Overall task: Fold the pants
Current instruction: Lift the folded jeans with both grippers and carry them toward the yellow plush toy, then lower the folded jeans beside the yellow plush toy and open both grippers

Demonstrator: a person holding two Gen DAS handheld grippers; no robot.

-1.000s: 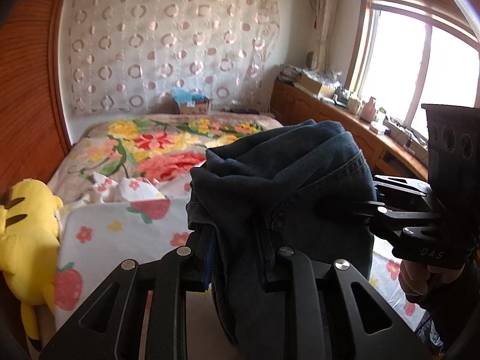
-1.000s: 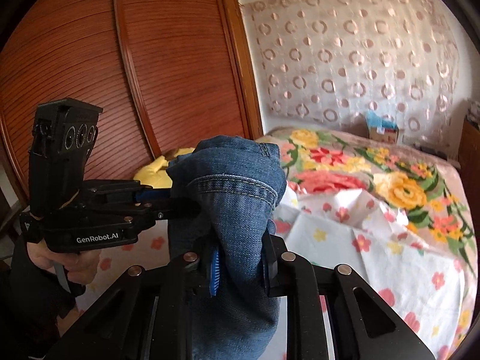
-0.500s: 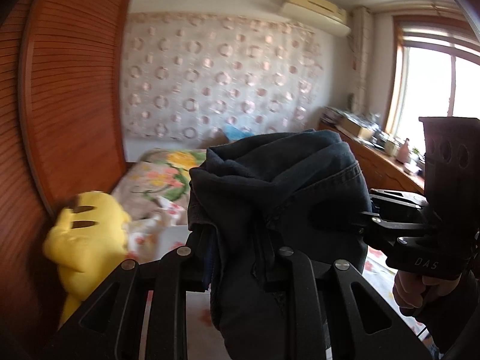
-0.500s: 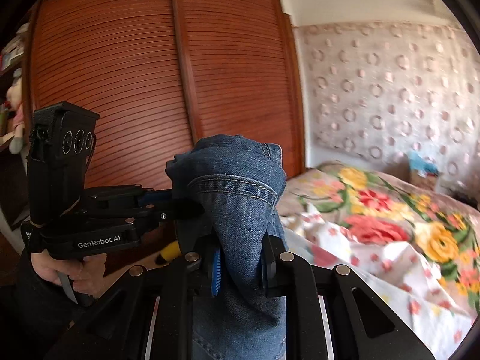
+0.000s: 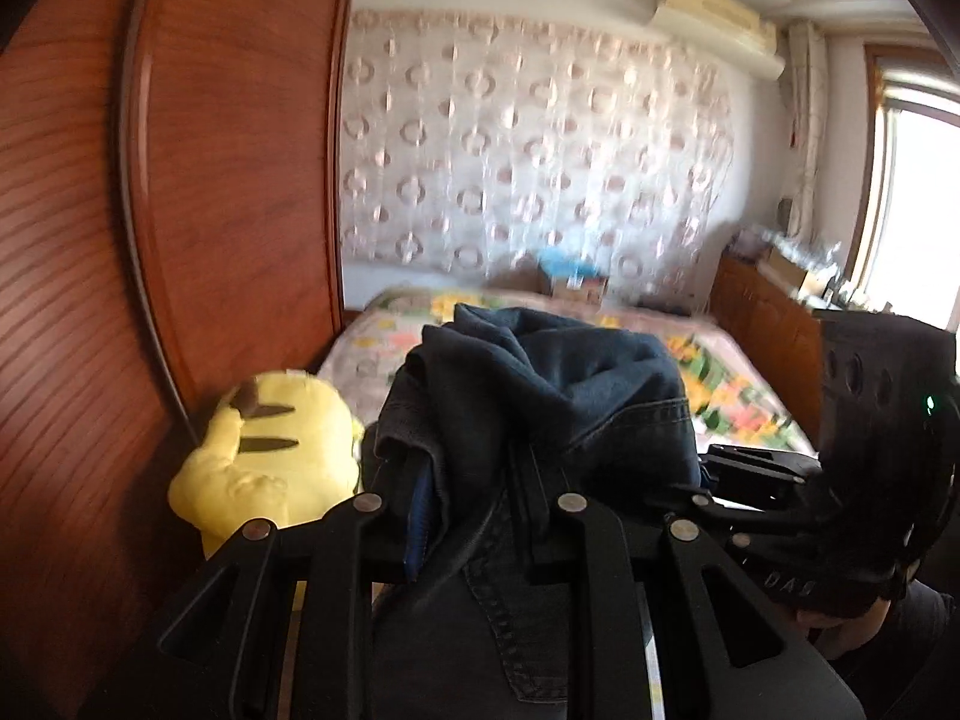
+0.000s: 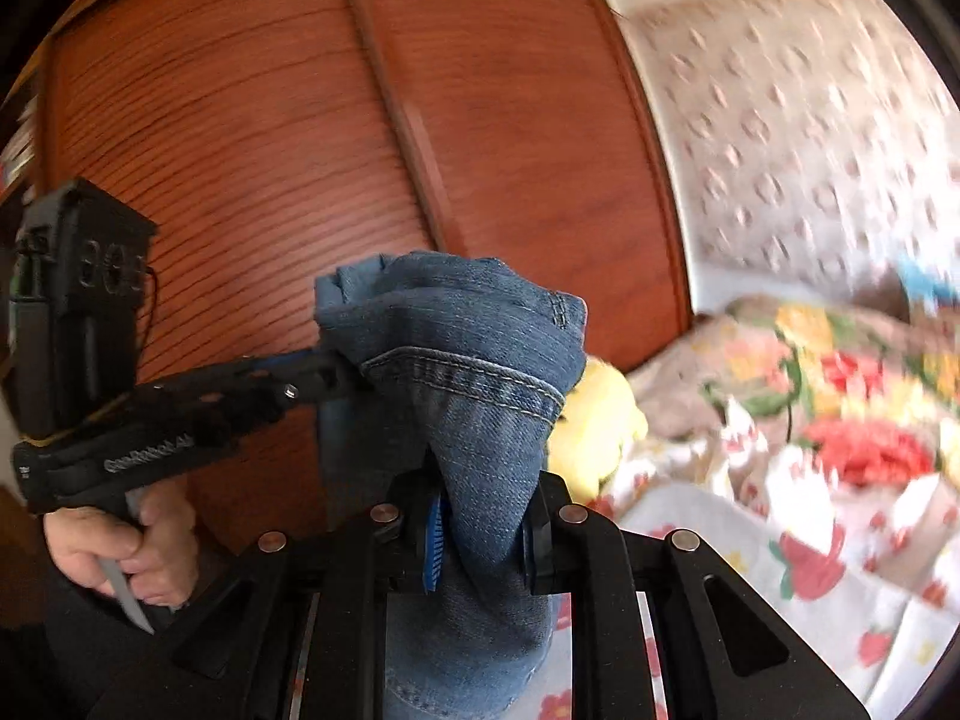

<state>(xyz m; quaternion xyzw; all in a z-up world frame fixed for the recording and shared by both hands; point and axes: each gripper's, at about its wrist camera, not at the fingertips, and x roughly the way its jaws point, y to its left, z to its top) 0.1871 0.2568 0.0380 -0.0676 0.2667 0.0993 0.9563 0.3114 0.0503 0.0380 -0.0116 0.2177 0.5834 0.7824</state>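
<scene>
Bed [image 5: 738, 360]: runs along the wooden wardrobe wall, headed by a patterned curtain.
Floral quilt [image 6: 840, 372]: covers the far part.
White strawberry-print sheet [image 6: 798, 546]: covers the near part.
Yellow plush toy [image 5: 270, 456]: at the wardrobe-side edge.
Small box [image 5: 570, 282]: at the head end.

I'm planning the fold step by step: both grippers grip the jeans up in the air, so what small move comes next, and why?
Probably lower the jeans onto the bed: left gripper and right gripper both clamp bunched denim aloft.
</scene>
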